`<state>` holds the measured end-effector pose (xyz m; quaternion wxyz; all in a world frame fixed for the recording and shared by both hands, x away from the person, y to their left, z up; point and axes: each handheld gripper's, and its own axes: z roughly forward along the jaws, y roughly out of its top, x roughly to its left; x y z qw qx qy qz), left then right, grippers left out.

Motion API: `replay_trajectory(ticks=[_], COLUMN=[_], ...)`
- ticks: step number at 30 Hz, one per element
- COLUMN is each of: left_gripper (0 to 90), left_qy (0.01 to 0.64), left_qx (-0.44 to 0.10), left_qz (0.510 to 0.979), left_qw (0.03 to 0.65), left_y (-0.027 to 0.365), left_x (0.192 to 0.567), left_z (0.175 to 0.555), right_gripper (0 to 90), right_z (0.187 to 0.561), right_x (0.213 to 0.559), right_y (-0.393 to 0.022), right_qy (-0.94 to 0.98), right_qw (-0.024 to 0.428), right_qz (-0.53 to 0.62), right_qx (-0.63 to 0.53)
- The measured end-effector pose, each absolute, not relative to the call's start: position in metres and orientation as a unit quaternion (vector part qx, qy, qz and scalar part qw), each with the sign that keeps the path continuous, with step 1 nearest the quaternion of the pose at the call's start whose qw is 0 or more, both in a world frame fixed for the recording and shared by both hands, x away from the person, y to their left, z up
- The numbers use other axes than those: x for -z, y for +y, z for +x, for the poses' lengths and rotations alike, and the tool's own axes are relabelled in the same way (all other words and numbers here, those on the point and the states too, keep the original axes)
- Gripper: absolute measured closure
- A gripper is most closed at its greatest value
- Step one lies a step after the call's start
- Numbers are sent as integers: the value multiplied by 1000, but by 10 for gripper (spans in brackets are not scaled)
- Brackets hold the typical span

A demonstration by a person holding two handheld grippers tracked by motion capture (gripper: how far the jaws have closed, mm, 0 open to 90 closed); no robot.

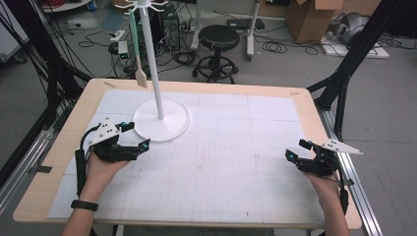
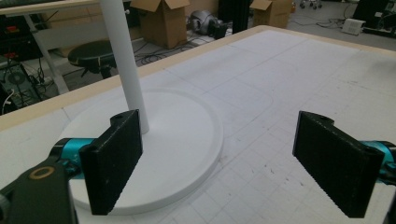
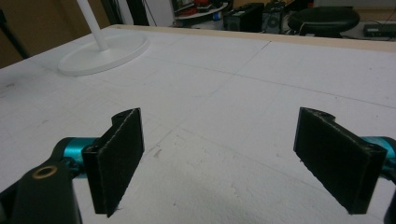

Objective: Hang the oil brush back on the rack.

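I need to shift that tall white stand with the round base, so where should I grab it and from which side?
Grip the white stand by its thin upright pole, low down near the round base. Come in level from the left hand-held gripper side, which sits beside the base with open jaws. The flat disc looks too wide to pinch.

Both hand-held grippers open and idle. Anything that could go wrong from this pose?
1. The left hand-held gripper sits right at the edge of the white stand's base; a forward move may knock the pole.
2. A spatula hangs from a top hook; a jolt to the tall stand might swing it off.
3. The right hand-held gripper is near the table's right edge.
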<state>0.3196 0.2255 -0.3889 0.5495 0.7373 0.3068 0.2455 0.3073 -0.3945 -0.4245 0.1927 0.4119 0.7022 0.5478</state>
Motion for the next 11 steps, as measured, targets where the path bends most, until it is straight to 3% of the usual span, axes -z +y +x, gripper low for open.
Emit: replay_trajectory(ticks=[11], left_gripper=[165], left_qy=[311], left_qx=[-237], left_qz=[740], left_qw=[547], left_y=[225], left_x=[390], left_z=[321], right_gripper=[154], right_z=[308], right_x=[425], right_y=[-395], right_qy=[702], right_qw=[194], right_qz=[410], right_qx=[-548])
